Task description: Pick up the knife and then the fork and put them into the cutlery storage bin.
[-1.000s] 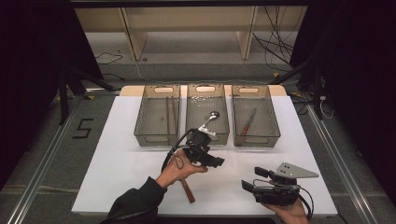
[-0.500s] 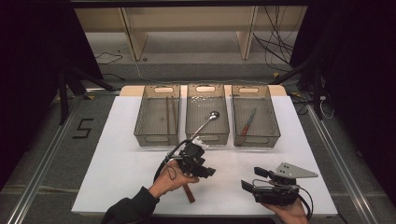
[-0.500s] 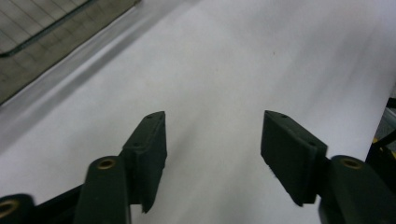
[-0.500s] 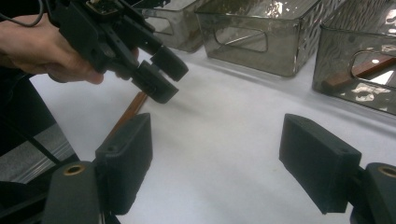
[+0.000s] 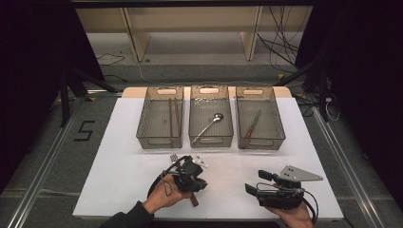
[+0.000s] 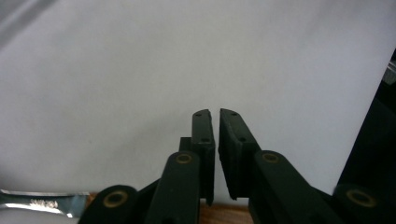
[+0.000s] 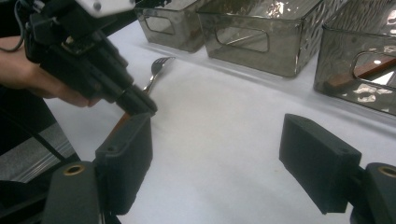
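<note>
Three bins [image 5: 160, 137], two hand-held grippers [image 5: 190, 175], perhaps five utensils [image 5: 211, 124].

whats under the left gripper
A fork with a wooden handle lies on the table under the left gripper. Its tines and the handle's end stick out; the gripper covers the middle.
</note>
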The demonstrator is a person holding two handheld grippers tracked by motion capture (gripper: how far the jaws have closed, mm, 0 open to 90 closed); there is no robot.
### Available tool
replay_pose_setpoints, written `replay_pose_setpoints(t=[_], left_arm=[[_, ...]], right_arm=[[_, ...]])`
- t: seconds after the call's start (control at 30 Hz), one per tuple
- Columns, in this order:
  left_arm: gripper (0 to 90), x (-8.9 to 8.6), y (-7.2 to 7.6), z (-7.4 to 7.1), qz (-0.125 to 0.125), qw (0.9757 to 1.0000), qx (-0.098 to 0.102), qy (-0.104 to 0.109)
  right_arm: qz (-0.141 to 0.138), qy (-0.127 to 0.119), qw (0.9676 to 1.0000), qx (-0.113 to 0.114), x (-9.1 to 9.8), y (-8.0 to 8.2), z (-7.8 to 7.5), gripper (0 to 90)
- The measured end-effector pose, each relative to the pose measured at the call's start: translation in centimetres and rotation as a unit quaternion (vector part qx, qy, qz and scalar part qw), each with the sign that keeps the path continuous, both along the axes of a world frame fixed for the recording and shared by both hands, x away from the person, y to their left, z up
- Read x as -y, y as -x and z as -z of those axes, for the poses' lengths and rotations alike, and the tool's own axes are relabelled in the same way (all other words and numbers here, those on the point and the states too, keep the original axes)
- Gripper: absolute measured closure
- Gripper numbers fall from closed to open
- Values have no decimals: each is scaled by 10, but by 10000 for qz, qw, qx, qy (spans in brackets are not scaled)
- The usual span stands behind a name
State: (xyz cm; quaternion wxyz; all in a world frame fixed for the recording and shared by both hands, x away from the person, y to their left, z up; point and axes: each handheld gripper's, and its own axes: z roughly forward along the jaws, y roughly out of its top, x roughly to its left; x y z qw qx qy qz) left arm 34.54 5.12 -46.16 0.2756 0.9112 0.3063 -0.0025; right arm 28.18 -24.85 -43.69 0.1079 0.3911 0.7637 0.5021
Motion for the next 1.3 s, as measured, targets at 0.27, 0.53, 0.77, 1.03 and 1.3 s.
replay_pose_setpoints(t=[0.27,0.53,0.77,1.03,1.3], left_arm=[[890,-6,8,8,119,9995,-172,-224],[892,-15,10,5,153,9984,-322,-439],[892,-45,10,4,-9,9965,-565,-617],[891,-74,5,3,-265,9937,-686,-843],[892,-90,-3,2,-479,9909,-794,-973]], right_arm=[[-26,20,10000,16,-2,-1,0,264],[-14,13,10000,3,-1,-1,0,264],[-11,13,10000,4,-1,-1,0,264],[-30,22,10000,15,-2,-1,0,264],[-18,15,10000,7,-2,-1,0,264]])
